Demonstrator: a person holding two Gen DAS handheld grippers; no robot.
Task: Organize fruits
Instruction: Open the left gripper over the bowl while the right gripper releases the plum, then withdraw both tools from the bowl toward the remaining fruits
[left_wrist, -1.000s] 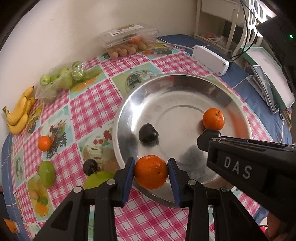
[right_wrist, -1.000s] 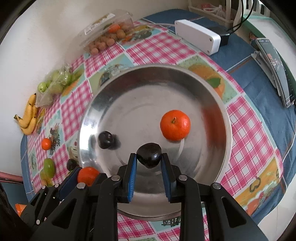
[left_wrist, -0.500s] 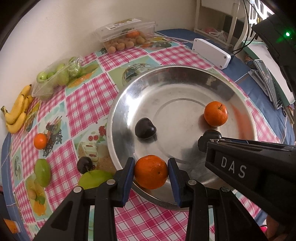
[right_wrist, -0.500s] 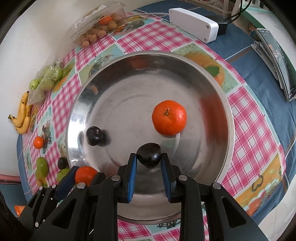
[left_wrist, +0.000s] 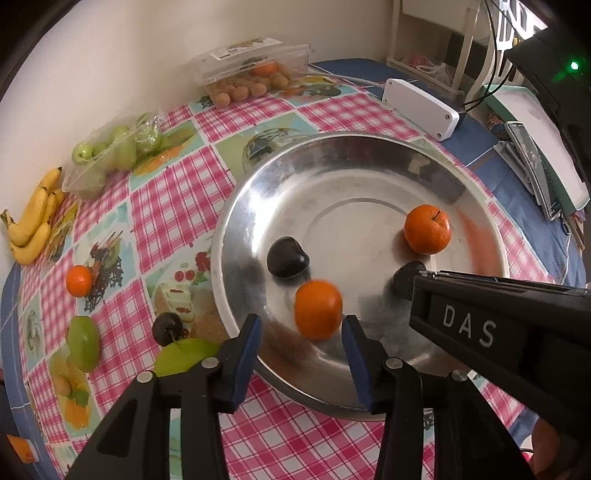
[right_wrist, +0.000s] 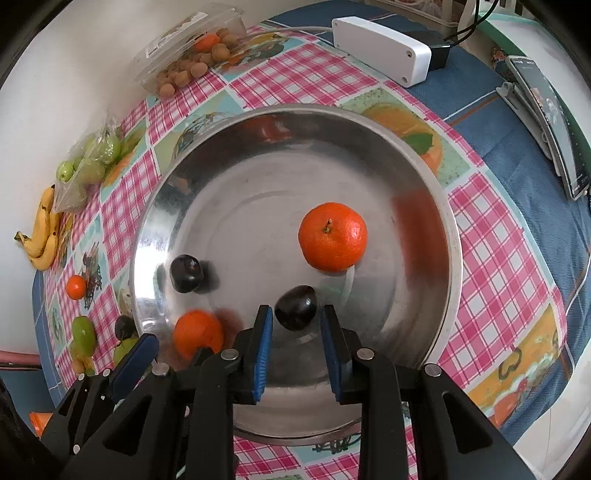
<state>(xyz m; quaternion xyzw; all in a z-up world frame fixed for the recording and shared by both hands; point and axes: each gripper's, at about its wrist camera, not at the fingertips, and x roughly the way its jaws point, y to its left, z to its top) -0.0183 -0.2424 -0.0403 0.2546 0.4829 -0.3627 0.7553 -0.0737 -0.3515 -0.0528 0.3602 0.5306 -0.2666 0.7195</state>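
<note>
A large steel plate (left_wrist: 354, 162) (right_wrist: 424, 325) sits on the checked tablecloth. My left gripper (left_wrist: 301, 352) is open; a blurred mandarin (left_wrist: 318, 309) (right_wrist: 197, 334) lies loose in the plate just ahead of its pads. My right gripper (right_wrist: 296, 334) is open too; a dark plum (right_wrist: 296, 307) lies free between its fingertips, partly hidden behind the right gripper in the left wrist view (left_wrist: 404, 275). A second mandarin (left_wrist: 427, 229) (right_wrist: 332, 236) and a second dark plum (left_wrist: 287, 257) (right_wrist: 186, 273) rest in the plate.
Left of the plate lie a small mandarin (left_wrist: 78, 280), green fruits (left_wrist: 84, 343), a dark plum (left_wrist: 168, 326), bananas (left_wrist: 31, 225) and a bag of green fruit (left_wrist: 110, 151). A clear box of small brown fruit (left_wrist: 251, 79) and a white box (left_wrist: 421, 103) stand behind.
Both grippers have opened. The left let go of the mandarin and the right let go of the dark plum; both fruits now lie in the plate.
</note>
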